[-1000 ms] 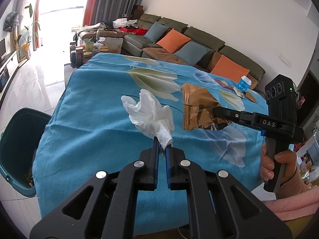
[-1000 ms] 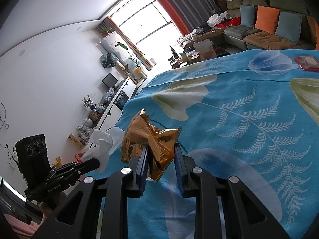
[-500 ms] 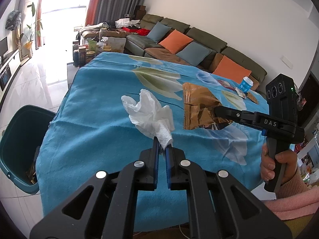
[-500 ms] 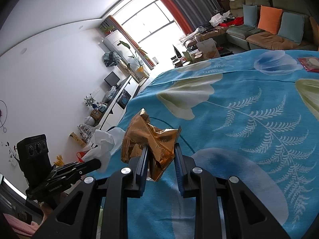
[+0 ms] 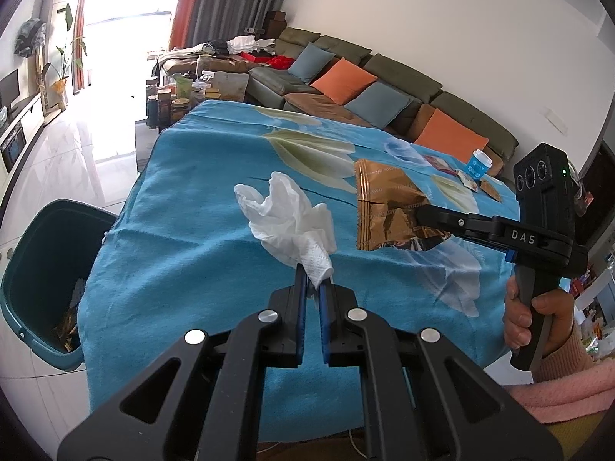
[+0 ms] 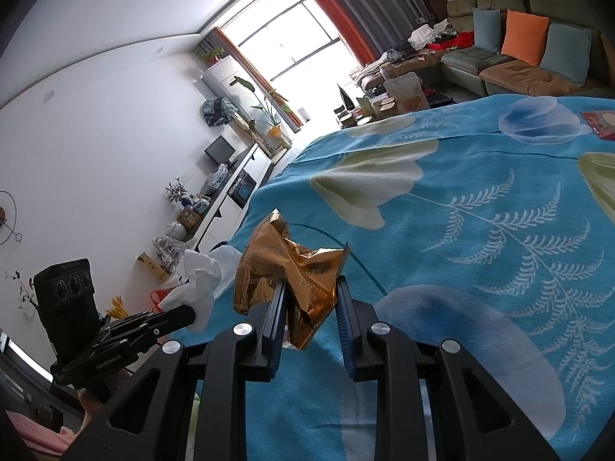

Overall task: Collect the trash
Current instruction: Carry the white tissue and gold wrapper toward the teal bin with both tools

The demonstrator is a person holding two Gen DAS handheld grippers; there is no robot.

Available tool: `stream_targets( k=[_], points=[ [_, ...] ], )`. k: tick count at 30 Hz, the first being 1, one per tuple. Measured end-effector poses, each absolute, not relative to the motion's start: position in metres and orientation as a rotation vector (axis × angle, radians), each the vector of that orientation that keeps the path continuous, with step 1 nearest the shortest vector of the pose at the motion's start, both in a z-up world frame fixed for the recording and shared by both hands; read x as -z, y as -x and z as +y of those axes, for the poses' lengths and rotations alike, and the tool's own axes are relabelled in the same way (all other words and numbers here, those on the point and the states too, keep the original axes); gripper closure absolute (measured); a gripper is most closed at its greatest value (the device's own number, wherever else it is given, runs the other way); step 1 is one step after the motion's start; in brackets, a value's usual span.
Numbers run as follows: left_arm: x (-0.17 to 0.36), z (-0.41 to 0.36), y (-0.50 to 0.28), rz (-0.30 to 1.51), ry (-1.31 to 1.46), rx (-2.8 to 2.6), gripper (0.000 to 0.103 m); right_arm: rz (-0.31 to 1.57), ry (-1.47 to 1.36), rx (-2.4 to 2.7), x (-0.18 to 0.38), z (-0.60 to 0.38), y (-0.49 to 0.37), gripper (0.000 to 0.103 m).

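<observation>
My left gripper is shut on a crumpled white tissue and holds it above the blue flowered tablecloth. My right gripper is shut on a crinkled gold-brown snack wrapper, also held above the cloth. In the left wrist view the wrapper sits to the right of the tissue, clamped by the right gripper. In the right wrist view the tissue and the left gripper show at lower left. A teal trash bin stands on the floor left of the table, with some trash inside.
At the table's far right corner lie a blue paper cup and several small packets. A red packet lies at the far right edge. A sofa with cushions stands behind the table, and a cluttered low table is beyond it.
Both grippers keep their hold. The left wrist view has shifted toward the table's left edge, and the teal bin shows more fully and nearer.
</observation>
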State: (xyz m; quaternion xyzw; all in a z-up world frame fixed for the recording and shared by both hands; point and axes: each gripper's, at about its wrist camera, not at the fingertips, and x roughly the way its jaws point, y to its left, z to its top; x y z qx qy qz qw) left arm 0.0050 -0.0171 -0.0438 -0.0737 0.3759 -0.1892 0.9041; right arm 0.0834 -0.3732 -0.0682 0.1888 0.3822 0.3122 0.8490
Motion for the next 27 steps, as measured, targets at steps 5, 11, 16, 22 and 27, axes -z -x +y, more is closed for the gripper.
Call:
stream_targets(
  k=[5,11,16,22,27],
  points=[
    [0.043,-0.013,-0.003,0.774,0.155,0.384,0.097,0.808,-0.396,-0.669,0.068,-0.369,-0.084,0.080],
    [0.043,-0.007,0.001,0.771,0.159,0.372,0.097,0.809,-0.390,-0.682,0.067,-0.362,-0.086,0.080],
    [0.042,-0.006,0.003,0.770,0.162,0.362,0.097,0.810,-0.389,-0.689,0.066,-0.359,-0.086,0.080],
    [0.041,-0.006,0.004,0.768,0.164,0.353,0.097,0.812,-0.386,-0.696,0.066,-0.355,-0.086,0.080],
    [0.041,-0.005,0.005,0.769,0.167,0.348,0.097,0.813,-0.378,-0.705,0.065,-0.351,-0.086,0.080]
  ],
)
